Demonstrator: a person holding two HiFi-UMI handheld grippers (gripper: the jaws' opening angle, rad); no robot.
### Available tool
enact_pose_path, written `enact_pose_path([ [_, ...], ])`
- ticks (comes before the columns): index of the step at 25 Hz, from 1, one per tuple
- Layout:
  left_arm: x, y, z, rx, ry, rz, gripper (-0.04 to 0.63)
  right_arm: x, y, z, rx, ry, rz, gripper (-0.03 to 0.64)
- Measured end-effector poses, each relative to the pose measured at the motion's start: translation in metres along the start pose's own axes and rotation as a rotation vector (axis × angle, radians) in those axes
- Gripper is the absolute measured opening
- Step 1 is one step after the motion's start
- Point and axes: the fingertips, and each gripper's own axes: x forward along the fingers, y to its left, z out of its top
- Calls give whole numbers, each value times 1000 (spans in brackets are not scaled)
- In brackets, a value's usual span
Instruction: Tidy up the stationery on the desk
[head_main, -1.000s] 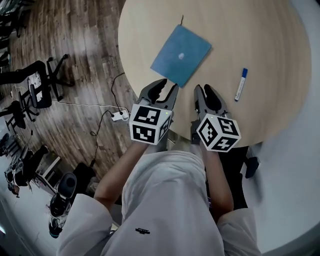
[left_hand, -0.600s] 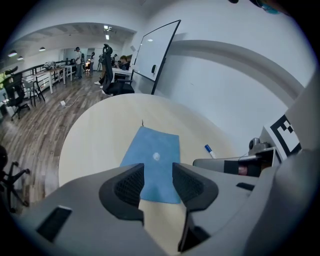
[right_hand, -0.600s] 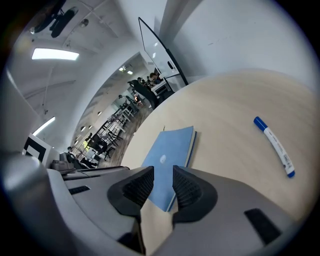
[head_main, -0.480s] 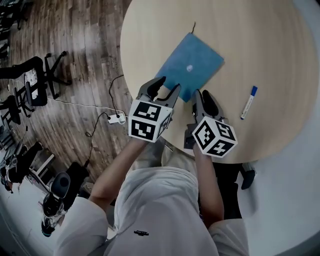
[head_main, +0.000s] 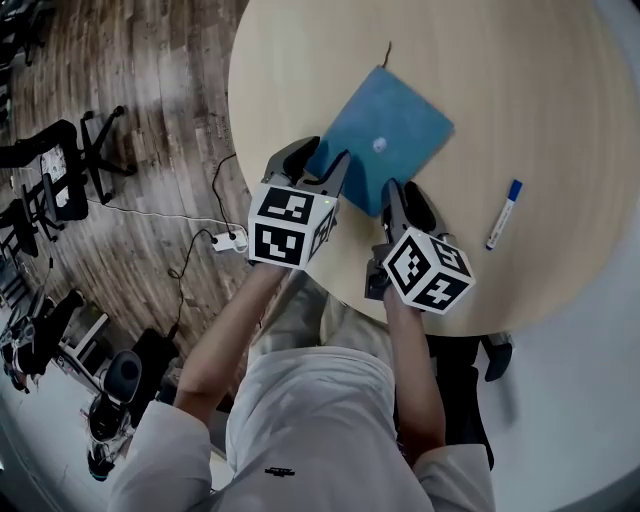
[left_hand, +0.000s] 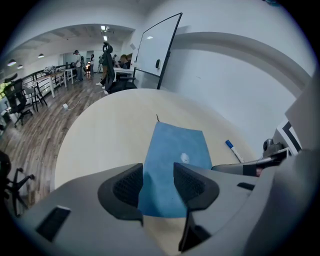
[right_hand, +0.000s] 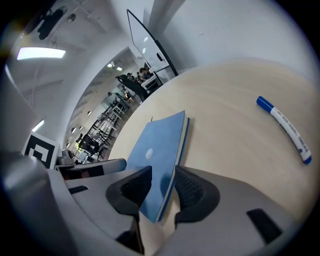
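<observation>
Left hand-held gripper (left_hand: 158, 182): jaws apart, holding nothing, at the near edge of the blue notebook (head_main: 385, 135).
Right hand-held gripper (right_hand: 162, 187): jaws apart too, with the notebook's near corner between them.
Notebook: flat on the worktop (head_main: 520, 70), near its front rim.
Advice: probably slide one jaw under the edge before closing.
Marker (head_main: 502, 214): to the right, well apart.

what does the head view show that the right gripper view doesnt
Only the head view: the person's forearms and white coat, plus a power strip on the wooden floor.

Only the right gripper view: the whiteboard, and the blue notebook's near corner sitting between the right gripper's open fingers.

Both: the notebook, the blue-capped marker and the round table.
</observation>
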Motion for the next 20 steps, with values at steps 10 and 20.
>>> enact_pose_path([
  [10,19,9,-6,11,41,-15,184,12,-10,-4,-14,36,-50,112],
  [20,20,5,-11,-64,47,-36,184,6,-17,0,-33,15,-61,70],
])
